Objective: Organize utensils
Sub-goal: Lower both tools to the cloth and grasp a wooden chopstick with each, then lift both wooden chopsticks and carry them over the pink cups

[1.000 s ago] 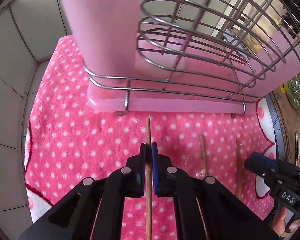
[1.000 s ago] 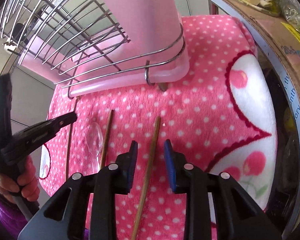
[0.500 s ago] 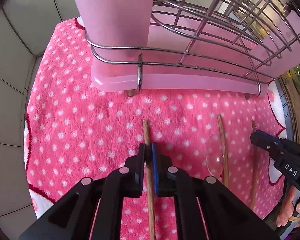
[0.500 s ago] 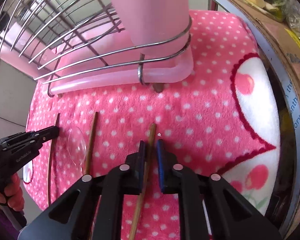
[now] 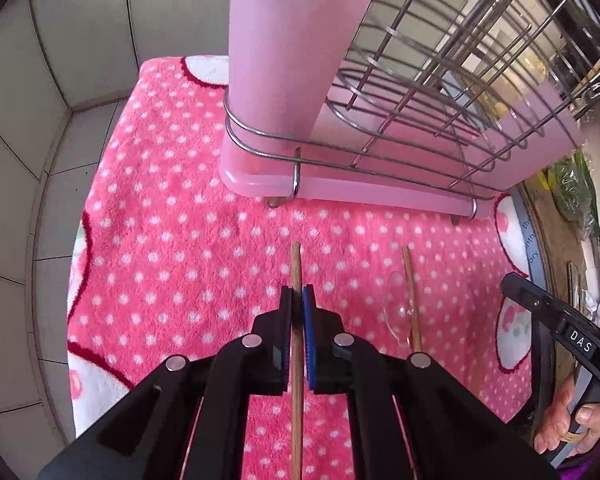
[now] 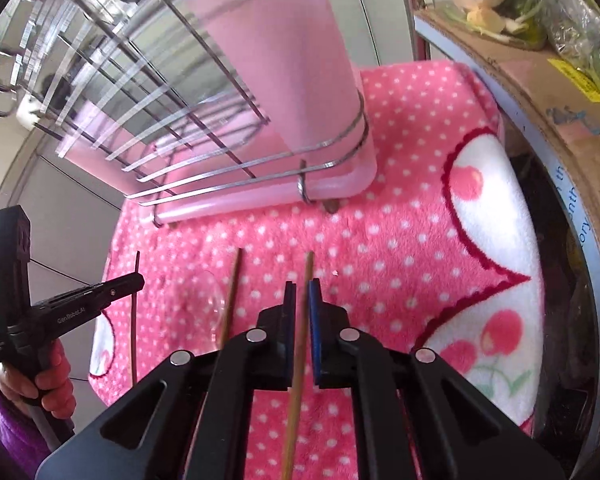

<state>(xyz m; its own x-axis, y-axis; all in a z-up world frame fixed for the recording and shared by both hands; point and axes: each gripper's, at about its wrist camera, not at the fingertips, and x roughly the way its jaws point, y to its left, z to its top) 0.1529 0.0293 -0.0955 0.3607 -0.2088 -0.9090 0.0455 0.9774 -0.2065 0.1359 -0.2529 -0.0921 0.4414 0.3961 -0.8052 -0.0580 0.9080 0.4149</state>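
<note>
Right gripper (image 6: 301, 292) now clamped on chopstick (image 6: 305, 280)

A fluffy pink cloth mat (image 5: 172, 240) lies under a shiny metal wire rack (image 5: 440, 92), its glossy pink plastic tray (image 5: 380, 194), and matt wooden chopsticks (image 5: 411, 292).

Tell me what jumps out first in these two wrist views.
The bright pink dotted towel fills both views, with a pink dish rack of steel wire standing at its far edge. Each gripper has its jaws shut on a wooden chopstick: the left gripper on one, the right gripper on another. A third chopstick and a clear spoon lie between them.
</note>
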